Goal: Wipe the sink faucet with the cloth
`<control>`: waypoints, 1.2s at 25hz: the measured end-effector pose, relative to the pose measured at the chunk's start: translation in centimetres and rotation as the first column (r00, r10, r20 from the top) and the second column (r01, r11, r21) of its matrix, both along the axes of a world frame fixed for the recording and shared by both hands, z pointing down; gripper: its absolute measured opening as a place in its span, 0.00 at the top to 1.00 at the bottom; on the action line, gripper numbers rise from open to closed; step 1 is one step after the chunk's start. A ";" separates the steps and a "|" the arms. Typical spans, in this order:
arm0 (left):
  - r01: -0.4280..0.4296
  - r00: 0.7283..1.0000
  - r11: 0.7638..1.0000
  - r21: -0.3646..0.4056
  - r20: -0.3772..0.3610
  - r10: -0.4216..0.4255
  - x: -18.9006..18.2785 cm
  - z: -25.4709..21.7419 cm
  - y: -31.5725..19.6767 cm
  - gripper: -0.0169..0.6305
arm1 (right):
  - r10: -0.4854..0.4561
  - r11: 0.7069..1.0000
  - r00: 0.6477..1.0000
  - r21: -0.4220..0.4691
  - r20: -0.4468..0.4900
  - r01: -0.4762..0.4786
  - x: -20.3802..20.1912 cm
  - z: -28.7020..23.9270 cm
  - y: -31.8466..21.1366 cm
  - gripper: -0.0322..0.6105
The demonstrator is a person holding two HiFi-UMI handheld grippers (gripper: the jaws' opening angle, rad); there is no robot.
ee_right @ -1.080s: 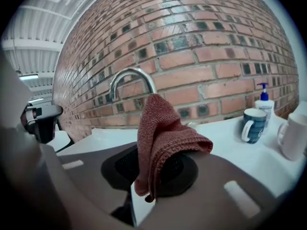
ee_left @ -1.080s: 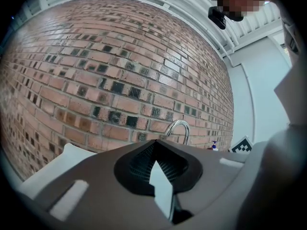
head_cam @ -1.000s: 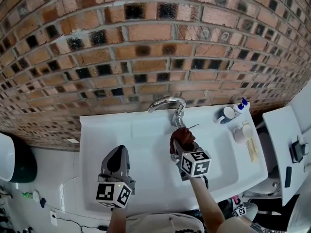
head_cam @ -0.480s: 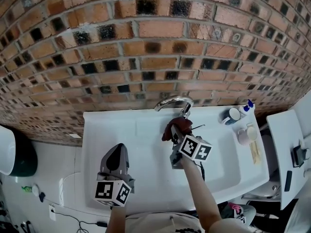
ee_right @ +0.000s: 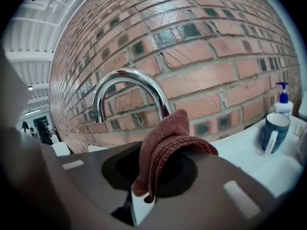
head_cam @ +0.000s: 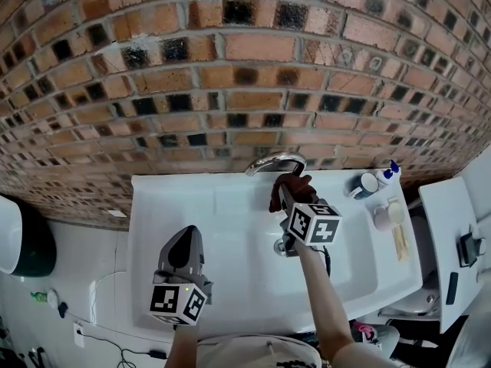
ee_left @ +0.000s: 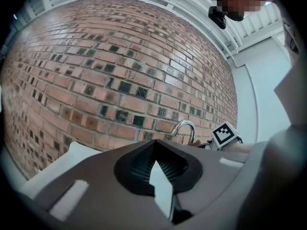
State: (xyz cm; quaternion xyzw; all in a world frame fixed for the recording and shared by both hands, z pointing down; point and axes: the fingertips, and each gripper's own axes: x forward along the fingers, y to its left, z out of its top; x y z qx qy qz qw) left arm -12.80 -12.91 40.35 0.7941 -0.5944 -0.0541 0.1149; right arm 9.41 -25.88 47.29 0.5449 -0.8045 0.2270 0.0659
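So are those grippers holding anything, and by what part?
The right gripper pinches the cloth by a bunched fold; the rest bulges out above its jaws. The left gripper holds nothing.

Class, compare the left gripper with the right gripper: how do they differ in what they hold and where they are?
The right gripper has its jaws shut on the cloth; the left gripper has its jaws shut with nothing between them. The right gripper is up at the faucet; the left gripper is over the left side of the sink, apart from the faucet. Both carry a marker cube.
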 end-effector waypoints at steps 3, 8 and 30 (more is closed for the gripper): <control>-0.003 1.000 1.000 0.004 -0.005 0.003 0.1 0.1 0.0 0.96 | -0.029 0.999 0.997 0.043 -0.077 0.032 -0.5 -1.5 0.0 0.87; -0.009 1.000 1.000 0.011 -0.011 0.009 0.3 0.1 0.0 0.97 | -0.041 0.991 0.994 0.124 -0.100 0.053 -1.2 -4.6 -0.1 0.87; -0.003 1.000 1.000 0.004 -0.020 0.003 -0.1 0.0 0.3 0.96 | -0.137 0.948 0.951 0.243 -0.278 0.208 -7.3 -7.9 2.0 0.87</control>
